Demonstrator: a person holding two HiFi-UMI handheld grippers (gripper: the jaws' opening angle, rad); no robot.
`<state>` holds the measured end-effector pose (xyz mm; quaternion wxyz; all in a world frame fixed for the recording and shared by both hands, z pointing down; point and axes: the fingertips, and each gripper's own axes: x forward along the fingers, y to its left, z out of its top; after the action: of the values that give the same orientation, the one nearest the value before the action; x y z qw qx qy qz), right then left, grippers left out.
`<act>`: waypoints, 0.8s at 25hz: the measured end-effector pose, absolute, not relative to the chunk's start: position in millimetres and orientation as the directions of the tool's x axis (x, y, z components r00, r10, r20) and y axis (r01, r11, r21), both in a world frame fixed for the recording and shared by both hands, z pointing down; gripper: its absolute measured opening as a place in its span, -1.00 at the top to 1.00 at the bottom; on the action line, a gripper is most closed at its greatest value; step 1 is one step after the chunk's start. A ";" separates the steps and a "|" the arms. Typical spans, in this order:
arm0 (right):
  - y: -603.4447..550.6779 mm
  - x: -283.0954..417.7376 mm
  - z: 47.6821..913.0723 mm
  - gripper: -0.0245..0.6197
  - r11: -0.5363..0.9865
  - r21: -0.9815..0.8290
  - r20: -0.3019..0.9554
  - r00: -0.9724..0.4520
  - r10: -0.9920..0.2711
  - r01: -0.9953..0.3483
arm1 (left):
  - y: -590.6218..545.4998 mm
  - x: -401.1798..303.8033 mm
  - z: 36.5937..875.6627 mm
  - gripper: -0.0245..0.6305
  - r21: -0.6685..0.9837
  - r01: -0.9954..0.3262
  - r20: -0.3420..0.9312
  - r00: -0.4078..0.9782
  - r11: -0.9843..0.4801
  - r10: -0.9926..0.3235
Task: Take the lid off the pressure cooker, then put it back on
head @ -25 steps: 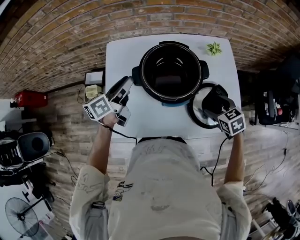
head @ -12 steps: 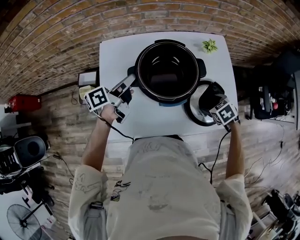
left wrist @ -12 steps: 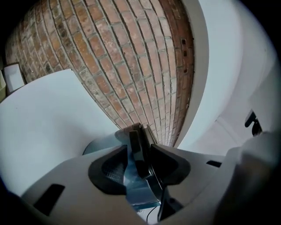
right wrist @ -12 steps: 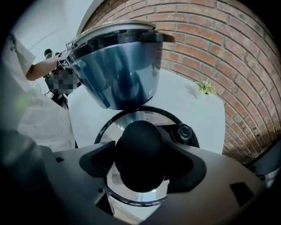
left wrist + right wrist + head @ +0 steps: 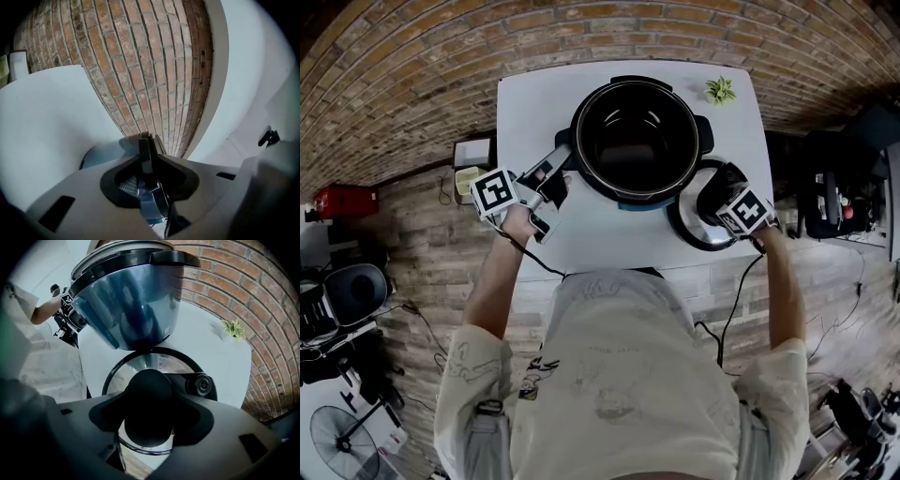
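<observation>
Fingers (image 5: 194, 420) just closed onto black lid knob (image 5: 149, 404), blue cooker (image 5: 126, 301) behind

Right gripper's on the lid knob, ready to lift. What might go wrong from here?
The right gripper has just been closing its jaws on the round knob; a poor hold may let the lid tilt or drop near the table edge.
The lid lies close beside the cooker; lifting may knock its rim against it.
The left gripper, jaws also just closing, pinches only a thin side handle; the cooker may twist.
</observation>
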<state>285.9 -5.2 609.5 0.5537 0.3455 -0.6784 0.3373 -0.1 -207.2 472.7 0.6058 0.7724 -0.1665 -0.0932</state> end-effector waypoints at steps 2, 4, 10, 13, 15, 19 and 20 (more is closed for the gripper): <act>-5.6 286.5 609.7 0.01 0.529 -0.077 0.987 -0.141 -0.082 -0.845 | -207.6 -0.2 472.6 0.61 0.966 -0.146 0.058 0.926 -0.213 -0.372; -7.1 286.8 609.6 0.01 0.531 -0.076 0.987 -0.138 -0.077 -0.844 | -208.0 -0.6 472.9 0.61 0.966 -0.148 0.060 0.925 -0.212 -0.376; -7.5 286.2 609.6 0.01 0.536 -0.084 0.985 -0.150 -0.082 -0.840 | -207.9 -1.6 472.6 0.62 0.969 -0.135 0.048 0.923 -0.207 -0.381; -6.6 286.6 610.4 0.02 0.535 -0.081 0.984 -0.154 -0.094 -0.841 | -207.7 -1.1 472.0 0.62 0.969 -0.130 0.041 0.924 -0.210 -0.381; -5.9 286.5 610.4 0.02 0.532 -0.074 0.983 -0.151 -0.103 -0.844 | -207.5 -1.2 472.7 0.62 0.970 -0.129 0.041 0.923 -0.208 -0.382; -7.3 288.5 601.6 0.02 0.544 -0.045 0.986 -0.123 -0.108 -0.838 | -207.9 -0.2 472.5 0.63 0.972 -0.121 0.034 0.922 -0.202 -0.386; -7.7 288.5 597.8 0.02 0.548 -0.048 0.986 -0.127 -0.108 -0.835 | -208.0 -0.3 472.4 0.63 0.972 -0.118 0.032 0.922 -0.202 -0.387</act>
<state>288.5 -7.7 597.8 0.5616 0.3480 -0.6772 0.3238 -0.3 -208.0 472.4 0.6100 0.7673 -0.1646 -0.1100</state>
